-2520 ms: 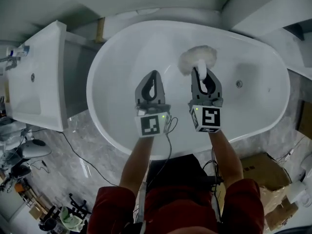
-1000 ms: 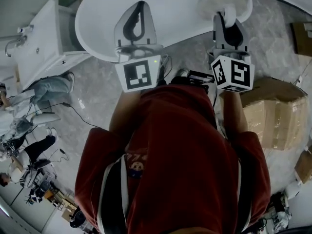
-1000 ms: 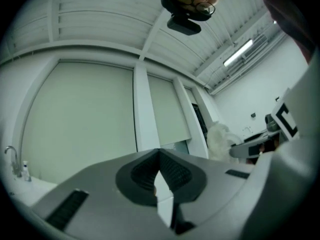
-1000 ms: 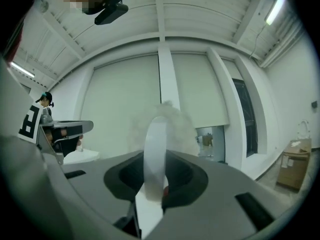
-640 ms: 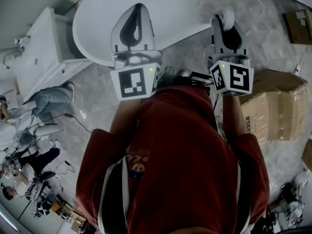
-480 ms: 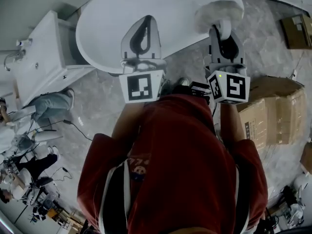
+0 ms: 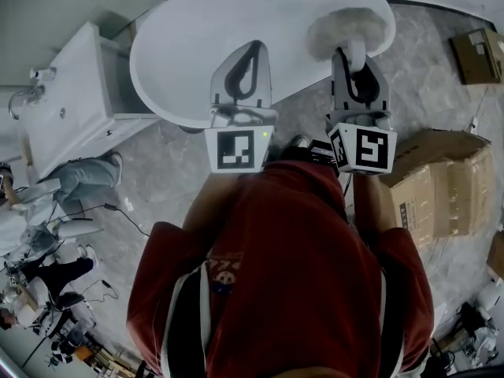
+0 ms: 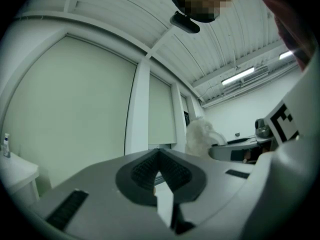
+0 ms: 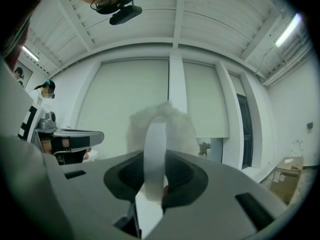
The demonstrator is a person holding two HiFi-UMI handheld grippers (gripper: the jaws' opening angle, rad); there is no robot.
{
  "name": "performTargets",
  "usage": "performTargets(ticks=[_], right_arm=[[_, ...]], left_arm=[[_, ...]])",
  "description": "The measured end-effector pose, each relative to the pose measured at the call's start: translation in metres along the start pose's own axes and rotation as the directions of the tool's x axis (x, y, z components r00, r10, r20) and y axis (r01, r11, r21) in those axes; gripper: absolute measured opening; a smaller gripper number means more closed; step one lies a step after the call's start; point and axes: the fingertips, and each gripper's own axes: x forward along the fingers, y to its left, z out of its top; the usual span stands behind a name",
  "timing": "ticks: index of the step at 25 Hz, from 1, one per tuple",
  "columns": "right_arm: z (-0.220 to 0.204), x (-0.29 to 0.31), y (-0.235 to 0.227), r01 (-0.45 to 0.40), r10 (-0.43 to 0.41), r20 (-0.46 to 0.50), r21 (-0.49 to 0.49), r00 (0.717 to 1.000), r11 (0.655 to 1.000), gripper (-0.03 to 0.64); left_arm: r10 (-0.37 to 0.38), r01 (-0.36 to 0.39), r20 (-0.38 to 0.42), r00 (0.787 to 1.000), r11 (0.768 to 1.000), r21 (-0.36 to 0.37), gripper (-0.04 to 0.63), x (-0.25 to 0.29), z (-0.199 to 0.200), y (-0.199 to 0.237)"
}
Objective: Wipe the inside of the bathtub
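Note:
The white bathtub shows only at the top of the head view. I hold both grippers raised in front of my red shirt, above the tub's near rim. My right gripper is shut on the white handle of a fluffy white duster, whose head stands beyond the jaws. My left gripper is shut with nothing in it; its jaws meet at the tips. In the left gripper view the duster shows to the right. Both gripper views face walls and ceiling, not the tub.
A white washbasin unit stands left of the tub. Cardboard boxes lie on the marble floor at the right, another further up. People and cables are at the lower left.
Both grippers and the duster have come up out of the tub, where the duster lay on the inside wall. The head view has swung back toward my body, so the tub sits at the top.

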Motion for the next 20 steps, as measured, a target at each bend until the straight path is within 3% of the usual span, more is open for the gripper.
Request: performTargets(ticks=[20], right_arm=[[-0.007,-0.007,-0.014,0.04,-0.04,-0.028,0.032,0.999,0.999,0.091]], left_arm=[[-0.041,0.041,0.014,0.999,0.999,-0.011,0.015,0.008,0.004,-0.016]])
